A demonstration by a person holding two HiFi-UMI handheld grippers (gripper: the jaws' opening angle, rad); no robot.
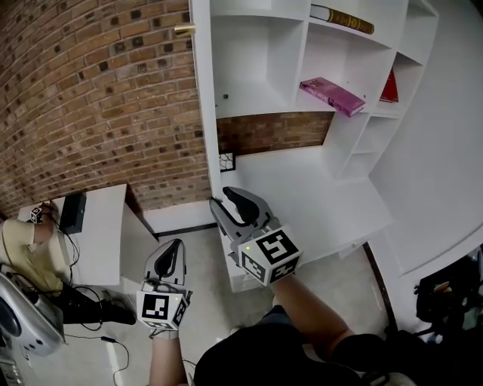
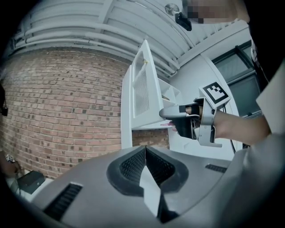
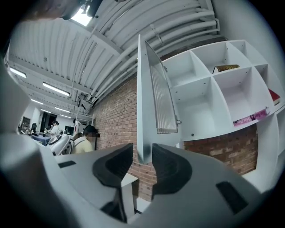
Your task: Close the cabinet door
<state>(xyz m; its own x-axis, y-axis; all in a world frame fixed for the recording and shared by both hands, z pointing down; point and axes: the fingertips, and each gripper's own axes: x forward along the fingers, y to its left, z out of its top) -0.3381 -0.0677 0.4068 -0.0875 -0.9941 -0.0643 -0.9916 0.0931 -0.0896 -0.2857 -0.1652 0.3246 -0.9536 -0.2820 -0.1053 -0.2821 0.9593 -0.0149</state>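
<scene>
Between jaws of R gripper [image 3: 142,153]: bottom edge of cabinet door [image 3: 143,89], jaws apart, sliver of gap on one side, so no squeeze on it. Head view, same story: R gripper [image 1: 223,197] roughly level, tips up at door's lower end, marker cube [image 1: 270,256] back by wrist. L gripper [image 2: 144,149] shut tight, nothing in it; L gripper [image 1: 176,245] lower-left of R one in head view, well apart from door. From L gripper view, R gripper [image 2: 171,113] seen right at lower edge of cabinet door [image 2: 140,89]. Standing wide open, that cabinet door [image 1: 204,98], edge-on to head cam, brass handle [image 1: 183,30] near top, ribbed panel [image 3: 162,100] on inner face. Behind it: white cabinet [image 1: 260,87] w/ open compartments; pink book [image 1: 332,96] lying on one shelf, brown book [image 1: 343,19] a shelf higher, red book [image 1: 390,87] in compartment further right. Left of door & behind white counter [image 1: 302,188] under cabinet: brick wall [image 1: 90,98]. Far left: low white table [image 1: 102,234] w/ black box [image 1: 73,212] on top. Past wall end in R gripper view: a person [image 3: 84,140] in pale top, strip lights [image 3: 55,89] on ribbed ceiling overhead.
</scene>
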